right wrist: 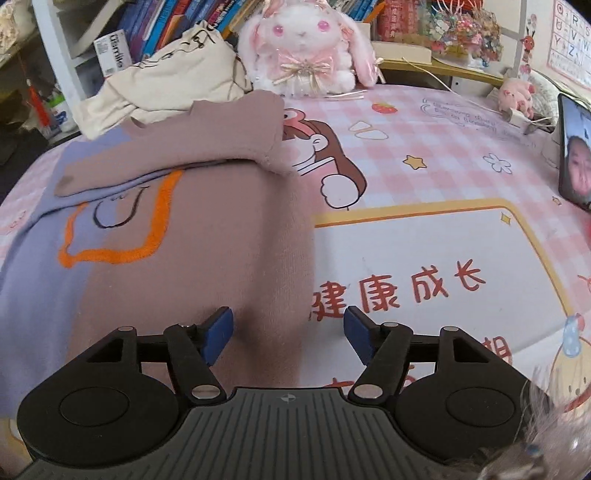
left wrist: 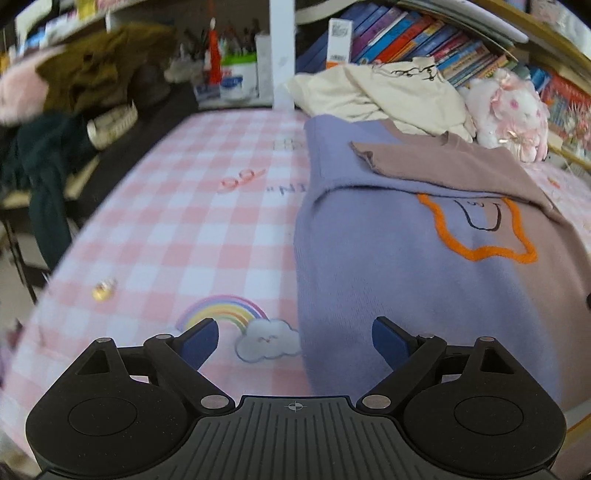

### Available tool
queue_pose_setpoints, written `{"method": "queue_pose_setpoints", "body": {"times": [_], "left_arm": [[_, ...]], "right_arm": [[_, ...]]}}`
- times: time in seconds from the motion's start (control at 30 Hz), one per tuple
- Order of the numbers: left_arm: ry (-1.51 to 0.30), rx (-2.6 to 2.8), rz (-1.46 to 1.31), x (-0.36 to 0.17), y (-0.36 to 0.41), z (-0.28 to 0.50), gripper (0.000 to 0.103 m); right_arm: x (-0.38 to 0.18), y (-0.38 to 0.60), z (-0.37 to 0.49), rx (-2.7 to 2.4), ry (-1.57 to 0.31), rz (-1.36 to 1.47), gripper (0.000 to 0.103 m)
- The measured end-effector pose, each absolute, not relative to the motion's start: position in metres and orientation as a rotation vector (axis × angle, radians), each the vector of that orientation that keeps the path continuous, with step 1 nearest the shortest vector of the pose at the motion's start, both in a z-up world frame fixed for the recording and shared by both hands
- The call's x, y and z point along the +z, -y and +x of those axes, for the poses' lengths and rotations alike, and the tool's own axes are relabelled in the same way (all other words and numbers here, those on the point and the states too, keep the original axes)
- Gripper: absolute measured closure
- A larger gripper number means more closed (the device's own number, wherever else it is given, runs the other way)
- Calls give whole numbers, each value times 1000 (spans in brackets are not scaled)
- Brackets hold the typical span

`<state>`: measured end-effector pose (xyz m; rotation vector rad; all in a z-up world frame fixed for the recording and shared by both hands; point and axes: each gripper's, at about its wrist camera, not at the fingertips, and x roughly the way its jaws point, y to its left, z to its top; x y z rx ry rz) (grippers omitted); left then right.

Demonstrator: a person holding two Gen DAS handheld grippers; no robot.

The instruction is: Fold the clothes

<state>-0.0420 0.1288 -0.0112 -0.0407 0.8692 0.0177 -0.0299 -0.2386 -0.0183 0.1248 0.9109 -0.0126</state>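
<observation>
Two-tone knit sweater (left wrist: 424, 258) lies flat on checked tabletop (left wrist: 192, 229), sleeves folded in.
Soft lilac/mauve fabric, fuzzy orange outline, frame centre-right. Left gripper (left wrist: 295, 345) and right gripper (right wrist: 288, 334): both wide open, empty, at lower hem. Cream garment (right wrist: 177, 77) heaped upper left.

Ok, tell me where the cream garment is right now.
The cream garment lies crumpled at the far edge of the table, in front of the books, left of the plush rabbit and just beyond the purple-and-mauve sweater.
</observation>
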Motion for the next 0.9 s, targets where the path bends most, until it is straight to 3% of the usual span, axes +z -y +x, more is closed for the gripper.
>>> {"method": "queue_pose_setpoints", "body": {"times": [0.07,0.17,0.23,0.37,0.47,0.9], "left_arm": [[-885,14,-70,-14,-131,-42,18],[-901,12,-94,-19,-131,-41,25],[-894,10,-75,-19,-128,-41,29],[-875,-19,-52,-17,-120,-40,58],[-870,-61,-44,-16,-112,-37,70],[-877,-216,12,-17,-58,-35,74]], "right_arm": [[-17,234,-33,10,-906,114,52],[-15,227,-37,51,-902,101,81],[-15,226,-38,80,-900,111,88],[-15,229,-42,55,-883,122,91],[-15,236,-46,26,-873,134,91],[-17,298,-66,-113,-857,214,91]]}}
